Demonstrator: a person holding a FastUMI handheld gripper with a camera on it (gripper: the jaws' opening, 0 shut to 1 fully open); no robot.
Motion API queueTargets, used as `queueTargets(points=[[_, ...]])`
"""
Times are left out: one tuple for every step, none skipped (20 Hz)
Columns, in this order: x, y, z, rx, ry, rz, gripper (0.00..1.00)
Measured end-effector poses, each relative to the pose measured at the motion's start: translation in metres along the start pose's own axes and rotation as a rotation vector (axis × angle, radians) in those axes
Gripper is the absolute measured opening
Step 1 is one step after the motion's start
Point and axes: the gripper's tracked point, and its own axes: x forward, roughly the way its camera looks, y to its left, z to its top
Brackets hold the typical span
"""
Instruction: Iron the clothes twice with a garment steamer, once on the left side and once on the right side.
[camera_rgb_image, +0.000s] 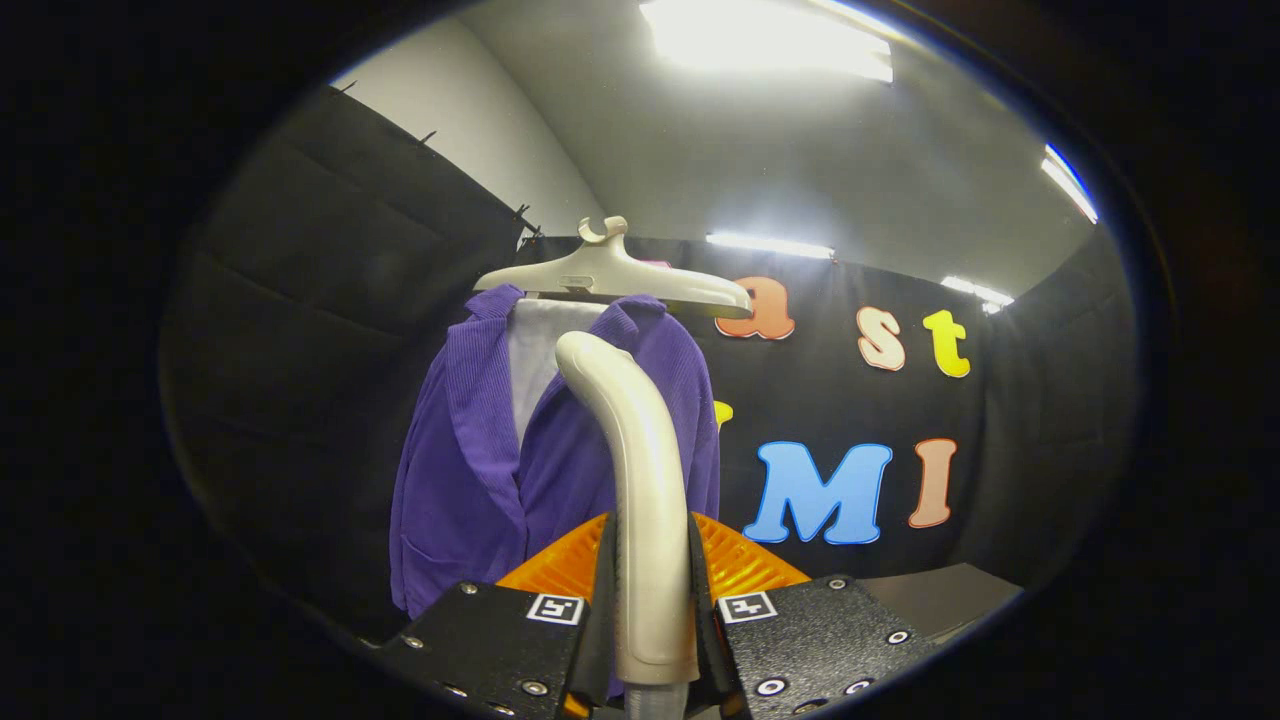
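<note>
At the bottom centre of the frame we see the gripper (652, 610), its two black fingers (500, 640) drawn in narrow and pressing from both sides on the handle of the garment steamer (645, 500). The steamer's pale, cream-coloured handle rises straight up from between the fingers through the middle of the frame and curves over to the left at its top, where its rounded end sits in front of the clothes. An orange ribbed part (745, 565) shows just behind the fingers, on either side of the handle; we cannot tell what it belongs to.

Beyond the fingers, left of centre, we see a purple corduroy jacket (470, 480) hanging open over a white garment (540, 360) on a cream plastic hanger (610, 275). The hanger sits in the upper middle of the frame, tilted down toward the right. The steamer's head overlaps the jacket's right lapel in this view; we cannot tell whether it touches the cloth. Ceiling lights (765, 40) glow along the top of the frame.
</note>
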Motion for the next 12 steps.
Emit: queueTargets(points=[[-0.003,0.001,-0.005,-0.008,0.009,-0.001,0.34],[-0.008,0.0,-0.013,-0.013,0.019,-0.006,0.34],[-0.011,0.0,-0.019,-0.025,0.026,-0.018,0.34],[-0.014,0.0,-0.023,-0.047,0.033,-0.028,0.34],[-0.015,0.001,-0.026,-0.064,0.039,-0.032,0.34],[-0.016,0.002,-0.033,-0.077,0.048,-0.032,0.34],[-0.017,0.004,-0.039,-0.084,0.059,-0.033,0.34],[-0.019,0.005,-0.043,-0.089,0.068,-0.035,0.34],[-0.021,0.005,-0.047,-0.087,0.071,-0.038,0.34],[-0.023,0.004,-0.051,-0.091,0.077,-0.046,0.34],[-0.023,0.003,-0.053,-0.102,0.084,-0.054,0.34],[-0.024,0.002,-0.055,-0.112,0.087,-0.06,0.34]])
